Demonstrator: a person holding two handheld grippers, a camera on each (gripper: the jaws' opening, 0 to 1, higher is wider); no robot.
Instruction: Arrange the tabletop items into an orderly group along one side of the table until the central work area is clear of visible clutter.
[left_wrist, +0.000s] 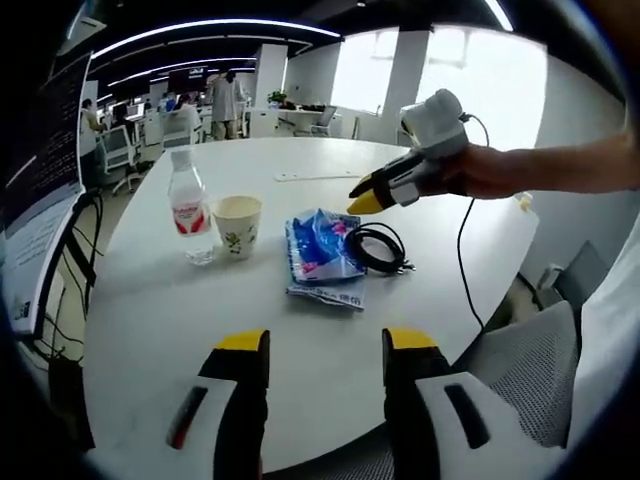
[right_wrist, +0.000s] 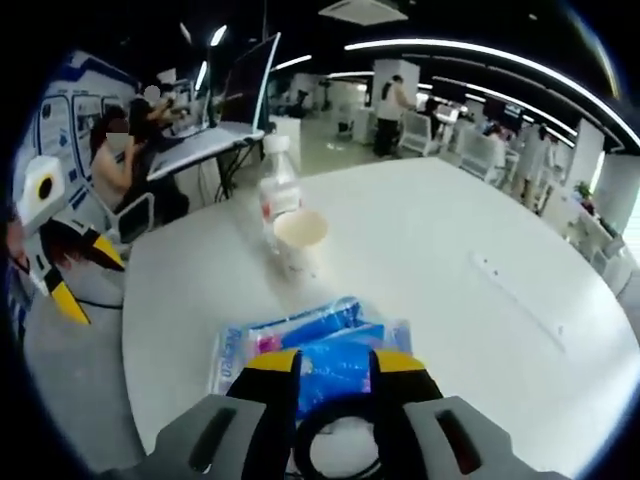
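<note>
In the left gripper view, going left to right, you have the water bottle (left_wrist: 189, 212) standing upright with the paper cup (left_wrist: 238, 226) just beside it; then the blue packet (left_wrist: 323, 258) lying flat, its long axis running away from you; then the coiled black cable (left_wrist: 376, 247) touching the packet's right edge. Your left gripper (left_wrist: 325, 345) hangs released, jaws apart and empty, near the table's near edge, well apart from all four items. Your right gripper (left_wrist: 362, 196) is the nearer tool; it hovers above the cable. In the right gripper view its jaws stand parted either side of the coil (right_wrist: 335, 445), which lies directly ahead and below; contact cannot be confirmed; the cable looks the likely first pick.
</note>
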